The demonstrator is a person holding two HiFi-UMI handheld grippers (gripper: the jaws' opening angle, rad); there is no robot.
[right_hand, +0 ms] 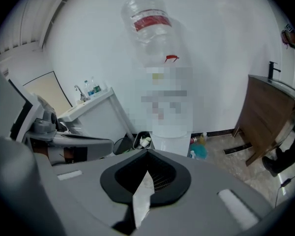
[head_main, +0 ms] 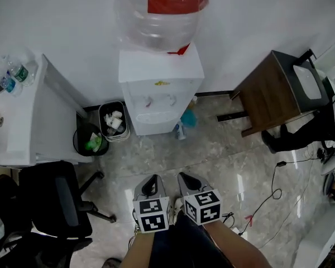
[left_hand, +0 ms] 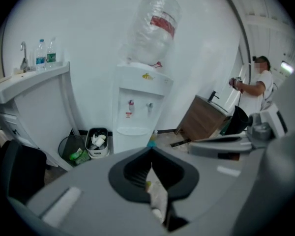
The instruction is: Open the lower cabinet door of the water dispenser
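Note:
The white water dispenser (head_main: 159, 88) stands against the wall with a clear bottle (head_main: 162, 10) upside down on top. Its lower cabinet door (head_main: 156, 124) is closed. Both grippers hover over the floor well short of it and touch nothing. My left gripper (head_main: 152, 178) and right gripper (head_main: 184, 176) are side by side, jaws shut and empty, pointing at the dispenser. In the left gripper view the dispenser (left_hand: 137, 107) rises beyond the shut jaws (left_hand: 151, 150). The right gripper view shows its base (right_hand: 171, 139) past the shut jaws (right_hand: 147, 152).
A white trash bin (head_main: 114, 121) and a black wire bin (head_main: 89, 138) stand left of the dispenser, beside a white counter (head_main: 22, 127). A black office chair (head_main: 56, 200) is near left. A wooden table (head_main: 273, 91) stands right, a blue bottle (head_main: 187, 119) and cables (head_main: 273, 188) lie on the floor.

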